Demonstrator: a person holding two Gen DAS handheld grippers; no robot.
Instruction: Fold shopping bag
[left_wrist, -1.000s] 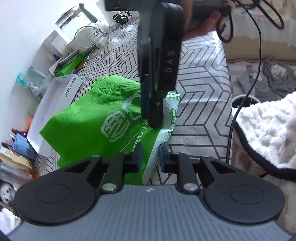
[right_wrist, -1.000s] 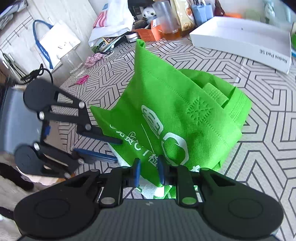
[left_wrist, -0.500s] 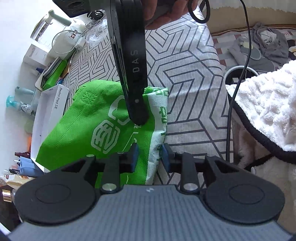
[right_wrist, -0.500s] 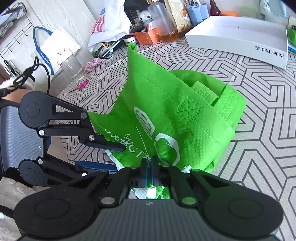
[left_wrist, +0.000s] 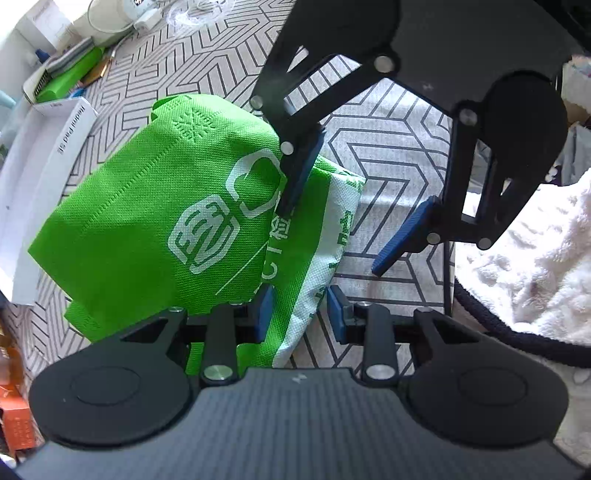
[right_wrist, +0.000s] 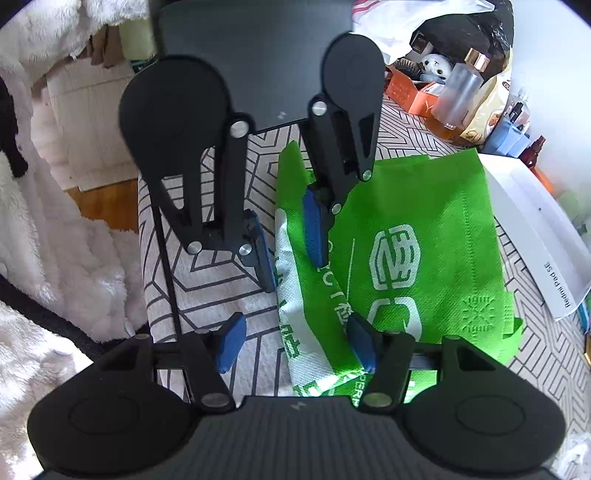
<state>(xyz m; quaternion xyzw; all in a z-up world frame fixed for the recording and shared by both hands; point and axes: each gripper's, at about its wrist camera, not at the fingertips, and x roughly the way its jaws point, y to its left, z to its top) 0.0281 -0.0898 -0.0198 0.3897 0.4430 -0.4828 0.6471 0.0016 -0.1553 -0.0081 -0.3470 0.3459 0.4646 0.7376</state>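
The green shopping bag (left_wrist: 155, 206) with a white logo lies folded on the patterned tablecloth (left_wrist: 391, 155). Its white printed edge (right_wrist: 295, 332) faces both grippers. My left gripper (left_wrist: 300, 314) points steeply down with that edge between its blue pads. Its jaws are opening and a gap shows on each side of the fabric. My right gripper (right_wrist: 295, 343) straddles the same edge from the opposite side, its jaws opening wide and pressing nothing. Each gripper also shows in the other's view: the right gripper (left_wrist: 332, 240) and the left gripper (right_wrist: 295, 275).
A white tablet box (left_wrist: 48, 177) lies against the bag's far side. Bottles, an orange box (right_wrist: 413, 92) and packets crowd that end of the table. A fluffy white blanket (left_wrist: 517, 251) and a black cable (right_wrist: 166, 258) lie at the table's edge by the grippers.
The right gripper rolled over and opened, letting go of the bag's edge. The left gripper's jaws widened. The bag, raised before, now lies flatter on the cloth.
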